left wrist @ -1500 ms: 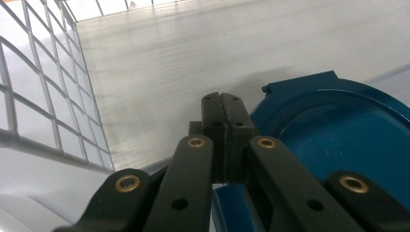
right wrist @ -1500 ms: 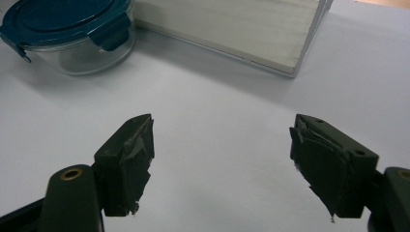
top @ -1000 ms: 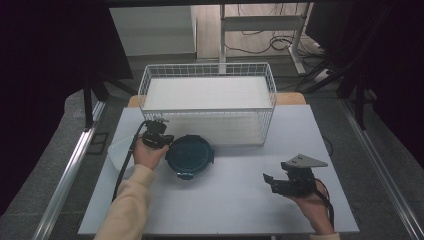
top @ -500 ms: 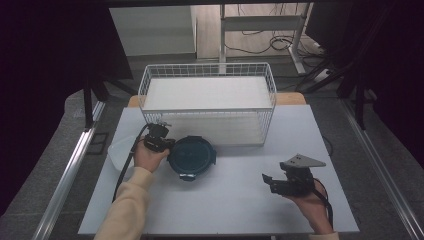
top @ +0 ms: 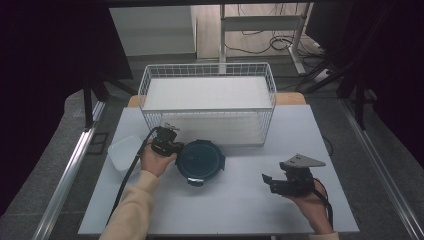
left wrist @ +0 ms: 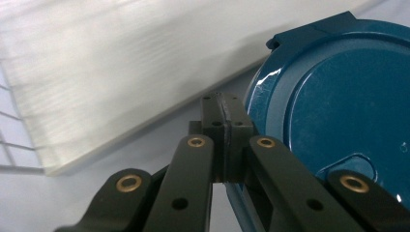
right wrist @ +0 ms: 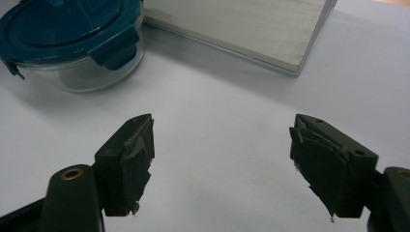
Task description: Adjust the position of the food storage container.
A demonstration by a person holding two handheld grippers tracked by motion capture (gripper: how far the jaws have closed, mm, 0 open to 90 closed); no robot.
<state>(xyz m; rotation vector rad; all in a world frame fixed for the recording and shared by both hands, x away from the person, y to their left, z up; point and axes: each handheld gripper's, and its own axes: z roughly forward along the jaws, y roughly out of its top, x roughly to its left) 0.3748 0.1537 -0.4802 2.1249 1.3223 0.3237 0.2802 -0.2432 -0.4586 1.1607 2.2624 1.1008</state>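
Note:
A round clear container with a dark blue clip-on lid (top: 200,161) stands on the white table in front of the wire basket. My left gripper (top: 175,147) sits at the lid's left rim. Its jaws are shut, pad against pad, and I see nothing between them. In the left gripper view the shut left gripper (left wrist: 223,126) lies just beside the lid's edge (left wrist: 348,101). My right gripper (top: 268,180) hovers at the front right, apart from the container. In the right gripper view its jaws (right wrist: 222,129) stand open over bare table, and the container (right wrist: 67,34) is at the top left.
A white wire basket (top: 207,111) holding a pale flat board (right wrist: 241,24) stands at the back of the table. A translucent white tub (top: 122,152) lies to the left of my left hand. Dark floor and metal rails flank the table.
My left gripper has edged slightly toward the front right, staying at the lid's rim. The right gripper has kept still and open.

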